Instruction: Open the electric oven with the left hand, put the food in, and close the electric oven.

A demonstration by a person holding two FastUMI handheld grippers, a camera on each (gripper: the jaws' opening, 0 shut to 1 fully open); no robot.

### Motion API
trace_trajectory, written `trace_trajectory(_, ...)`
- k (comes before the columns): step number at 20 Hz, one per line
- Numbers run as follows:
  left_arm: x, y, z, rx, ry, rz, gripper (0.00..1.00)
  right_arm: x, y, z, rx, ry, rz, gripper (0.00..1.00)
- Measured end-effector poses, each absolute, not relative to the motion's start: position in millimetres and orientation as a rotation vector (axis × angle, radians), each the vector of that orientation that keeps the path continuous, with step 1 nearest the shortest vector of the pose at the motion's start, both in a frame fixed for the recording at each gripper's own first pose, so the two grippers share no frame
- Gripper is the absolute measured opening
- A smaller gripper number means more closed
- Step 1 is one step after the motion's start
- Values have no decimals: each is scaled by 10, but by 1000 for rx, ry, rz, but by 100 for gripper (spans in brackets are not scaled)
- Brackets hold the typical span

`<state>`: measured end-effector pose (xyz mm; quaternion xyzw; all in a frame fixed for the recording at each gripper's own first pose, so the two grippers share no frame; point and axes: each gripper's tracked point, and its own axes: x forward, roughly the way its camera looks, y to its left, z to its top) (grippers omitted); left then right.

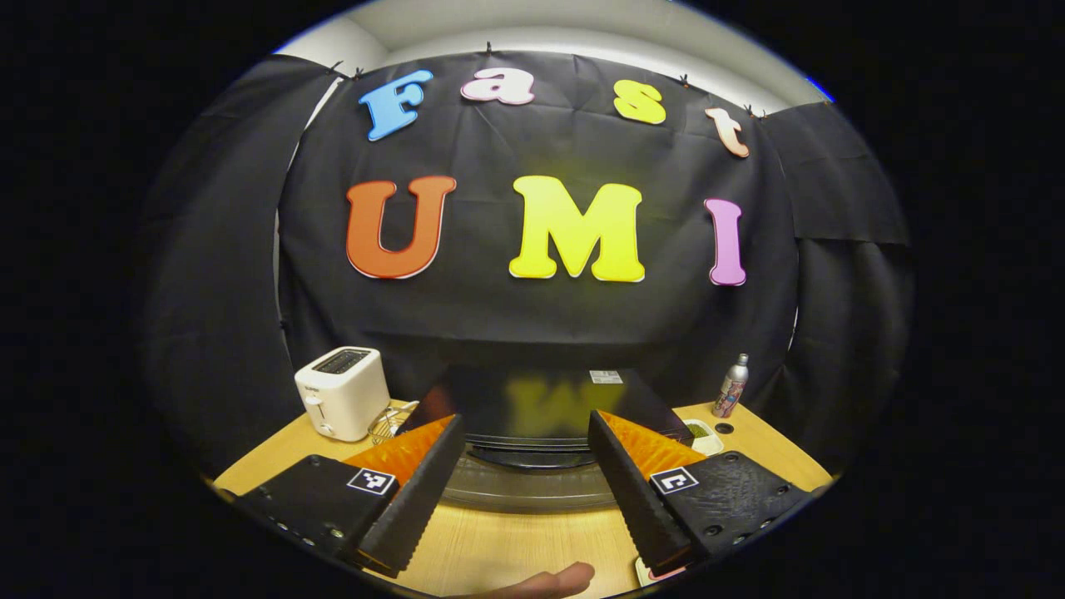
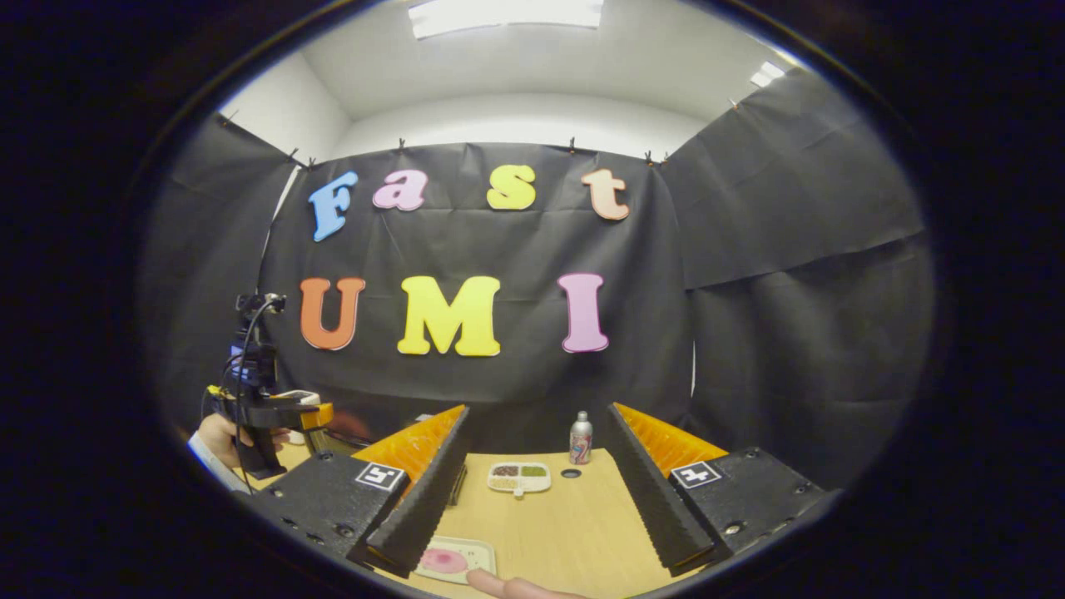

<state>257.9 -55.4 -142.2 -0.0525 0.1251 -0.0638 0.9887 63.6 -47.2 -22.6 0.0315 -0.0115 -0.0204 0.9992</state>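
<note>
The left gripper [image 1: 526, 466] hangs with fingers spread and empty before the black electric oven [image 1: 541, 416], whose lower front they partly hide. The right gripper [image 2: 537, 491], likewise agape, holds nothing; the pink food tray [image 2: 453, 559] is cut off below, another tray [image 2: 519, 477] farther off

No wording can be read. A white label on the oven [image 1: 606, 377], the toaster's [image 1: 343, 393] front mark and the print on the bottle [image 2: 580, 439] are too small to make out.
</note>
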Motion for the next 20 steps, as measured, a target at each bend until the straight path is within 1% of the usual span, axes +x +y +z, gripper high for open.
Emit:
trace_trajectory(1,2664,-583,-1497,-92,257,-131,95,655,-489,-217,64,-33,-41,100)
trace_trajectory(2,2733,-601,-1579,-78,271,-129,95,673,-504,-217,63,-41,-38,97)
trace_trajectory(6,2850,-764,-1972,-71,397,-158,95,691,-642,-234,68,-75,-62,97)
trace_trajectory(7,2891,-765,-2044,-61,414,-154,96,688,-688,-204,82,-94,-72,100)
trace_trajectory(8,2911,-763,-2121,-56,432,-144,95,676,-750,-207,99,-111,-83,97)
trace_trajectory(11,3022,-711,-2114,-44,402,-107,97,623,-920,-212,135,-141,-124,97)
trace_trajectory(17,3018,-734,-2153,-42,434,-119,96,501,-1059,-212,136,-154,-147,96)
trace_trajectory(18,3009,-733,-2146,-38,432,-122,96,491,-1041,-228,139,-146,-141,97)
trace_trajectory(19,2992,-736,-2150,-41,431,-121,96,475,-1025,-235,145,-137,-135,100)
trace_trajectory(20,2971,-732,-2149,-44,431,-120,96,456,-1007,-247,149,-130,-127,96)
